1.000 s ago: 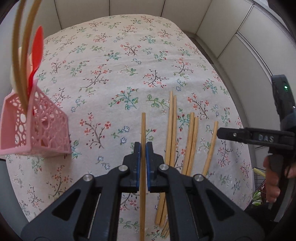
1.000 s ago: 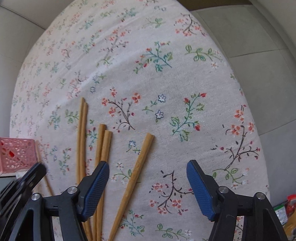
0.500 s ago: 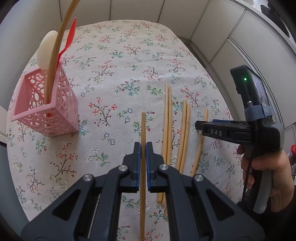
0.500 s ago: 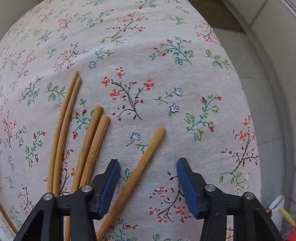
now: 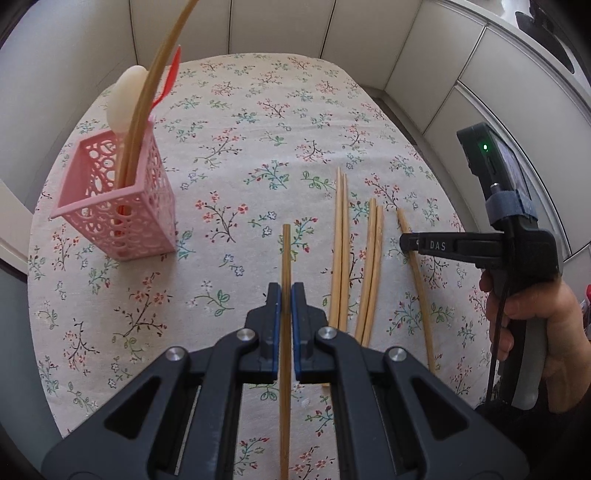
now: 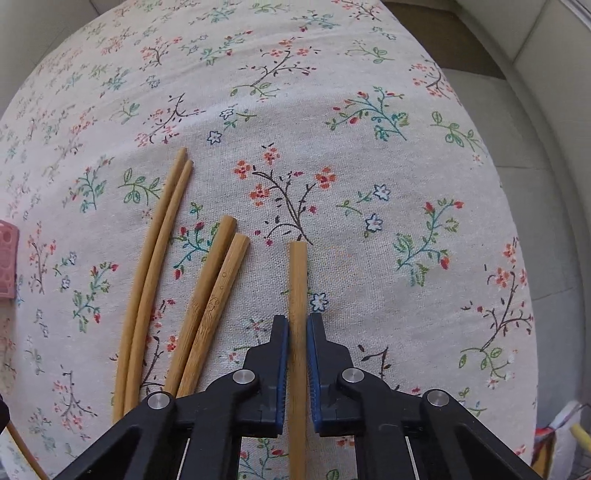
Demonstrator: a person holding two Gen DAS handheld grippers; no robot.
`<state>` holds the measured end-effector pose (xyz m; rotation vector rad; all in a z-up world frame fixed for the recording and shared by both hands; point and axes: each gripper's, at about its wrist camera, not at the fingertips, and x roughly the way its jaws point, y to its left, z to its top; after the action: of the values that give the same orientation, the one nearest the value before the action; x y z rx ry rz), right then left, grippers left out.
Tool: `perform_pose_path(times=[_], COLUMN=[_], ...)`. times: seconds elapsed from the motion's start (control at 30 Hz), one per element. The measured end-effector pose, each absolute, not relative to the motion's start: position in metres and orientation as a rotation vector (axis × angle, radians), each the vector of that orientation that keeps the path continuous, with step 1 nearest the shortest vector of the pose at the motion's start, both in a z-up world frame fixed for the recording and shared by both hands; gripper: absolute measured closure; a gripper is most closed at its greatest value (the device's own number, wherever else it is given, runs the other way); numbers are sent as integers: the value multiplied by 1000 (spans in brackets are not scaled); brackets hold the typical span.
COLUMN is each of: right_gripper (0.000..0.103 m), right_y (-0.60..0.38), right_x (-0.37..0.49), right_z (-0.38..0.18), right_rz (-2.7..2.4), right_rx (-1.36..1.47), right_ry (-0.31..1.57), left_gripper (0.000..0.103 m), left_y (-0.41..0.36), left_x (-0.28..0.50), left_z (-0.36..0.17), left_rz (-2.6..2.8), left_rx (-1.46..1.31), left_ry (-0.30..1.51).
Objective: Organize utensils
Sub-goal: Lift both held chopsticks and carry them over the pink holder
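My left gripper (image 5: pixel 285 295) is shut on a bamboo chopstick (image 5: pixel 285 254) and holds it above the floral tablecloth. A pink lattice utensil holder (image 5: pixel 122 206) stands at the left with chopsticks, a white spoon (image 5: pixel 123 98) and a red utensil in it. My right gripper (image 6: pixel 297 325) is shut on the rightmost chopstick (image 6: pixel 297 280), which lies on the cloth; it also shows in the left wrist view (image 5: pixel 410 243). Two pairs of chopsticks (image 6: pixel 173 273) lie to its left.
The round table's edge (image 6: pixel 517 206) curves close on the right, with floor beyond. White cabinet panels (image 5: pixel 280 26) stand behind the table. A corner of the pink holder (image 6: pixel 7 258) shows at the left edge of the right wrist view.
The right gripper came down over the rightmost chopstick and closed on it. The left gripper lifted back with its chopstick, so the pink holder now shows in full.
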<state>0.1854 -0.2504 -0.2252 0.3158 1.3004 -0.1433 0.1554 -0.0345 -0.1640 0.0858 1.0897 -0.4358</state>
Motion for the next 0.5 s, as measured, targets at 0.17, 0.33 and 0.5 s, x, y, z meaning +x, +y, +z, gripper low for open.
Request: perform_pose_path(times=[0.17,0.33,0.5], right_gripper=[95,95,95], right_y=[-257,-253,-233], right_x=[177,159,142], right_z=[-199,-152,-101], right_rz=[-81,-32,-9], right_rx=[416,424,366], right_ry=[1235,1095,925], left_gripper=[97,97,97], left_y=[-19,-5,12], left_x=[147,136,126], left_z=[-139,-110,-74], left_rz=[-432,-442,-453], left_rx=[49,20,-27], left_ry=[1008,920,811])
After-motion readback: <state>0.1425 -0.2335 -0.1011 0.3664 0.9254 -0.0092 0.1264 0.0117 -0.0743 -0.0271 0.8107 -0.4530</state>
